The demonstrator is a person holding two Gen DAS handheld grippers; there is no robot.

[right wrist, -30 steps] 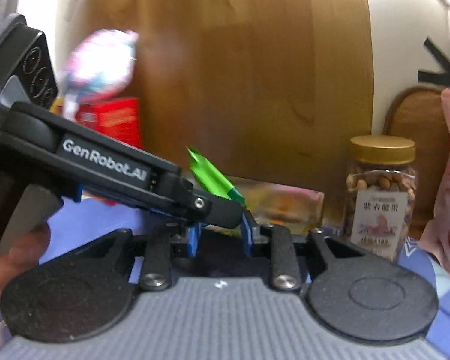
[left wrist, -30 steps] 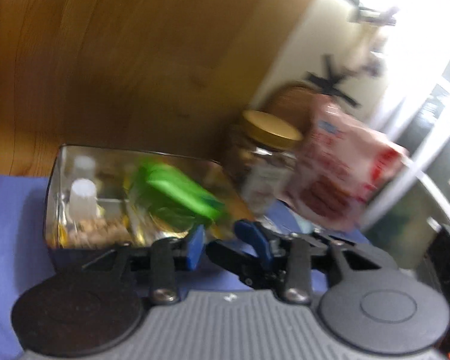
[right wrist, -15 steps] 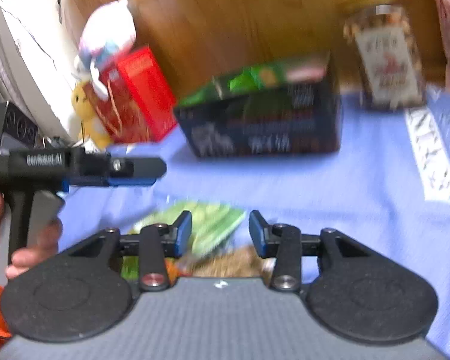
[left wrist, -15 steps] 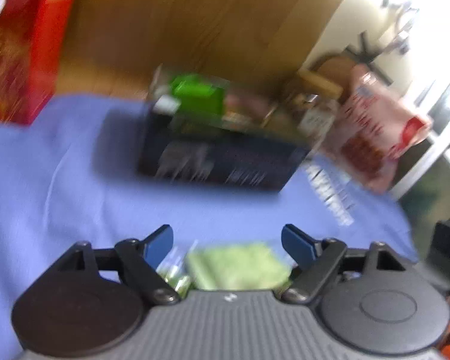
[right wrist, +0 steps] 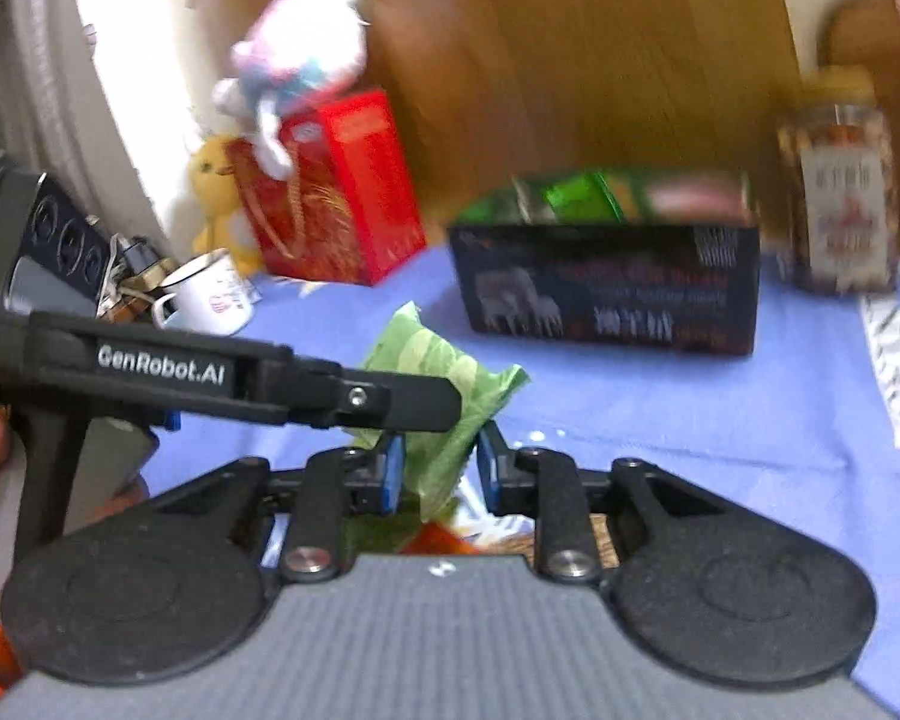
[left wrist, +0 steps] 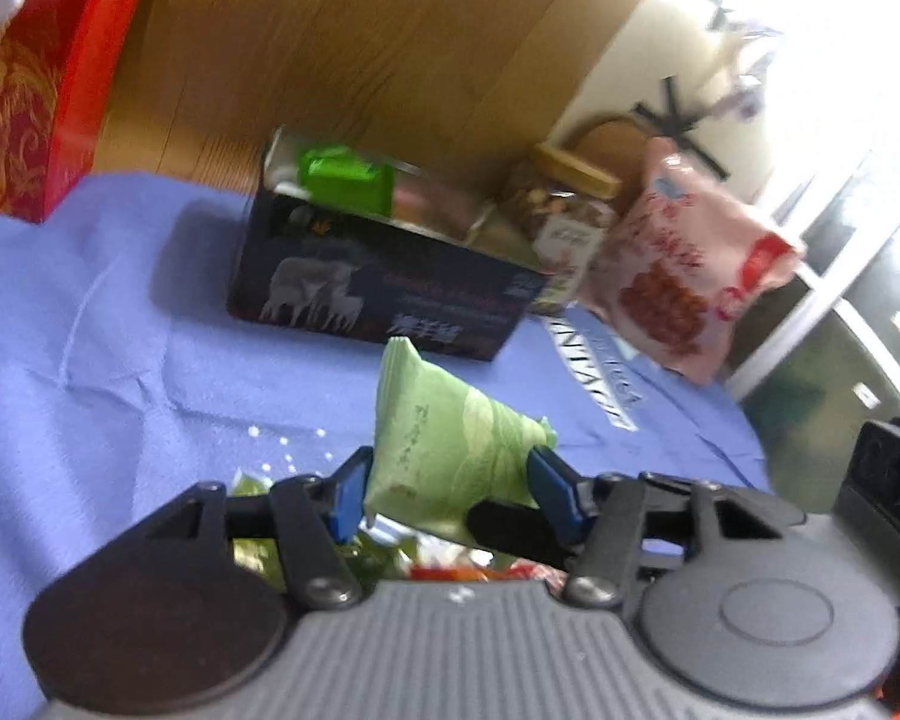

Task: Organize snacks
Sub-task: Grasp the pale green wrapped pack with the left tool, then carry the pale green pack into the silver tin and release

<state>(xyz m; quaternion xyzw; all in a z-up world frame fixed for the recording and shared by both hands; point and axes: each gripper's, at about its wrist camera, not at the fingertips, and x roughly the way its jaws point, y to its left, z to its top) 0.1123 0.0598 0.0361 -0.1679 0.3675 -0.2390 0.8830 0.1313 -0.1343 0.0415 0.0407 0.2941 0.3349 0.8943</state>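
A pale green snack packet [left wrist: 450,438] sits between the blue pads of my left gripper [left wrist: 450,489], which is shut on it and holds it above the blue cloth. In the right wrist view the same packet [right wrist: 444,384] also lies between the pads of my right gripper [right wrist: 438,471]; whether they press it I cannot tell. The left gripper's finger [right wrist: 390,399] crosses in front of it. A dark open box [left wrist: 384,282] with a bright green packet [left wrist: 345,177] inside stands further back. More wrappers [left wrist: 390,558] lie under the grippers.
A nut jar [left wrist: 564,222] and a pink bag [left wrist: 684,276] stand right of the box. A red gift bag [right wrist: 330,192] with a plush toy [right wrist: 306,60], a yellow toy and a white mug [right wrist: 207,294] stand at the left. A wooden panel rises behind.
A second ago both grippers were at the box with a bright green packet. They pulled back over the loose wrappers, and the left gripper has closed on the pale green packet and lifted it.
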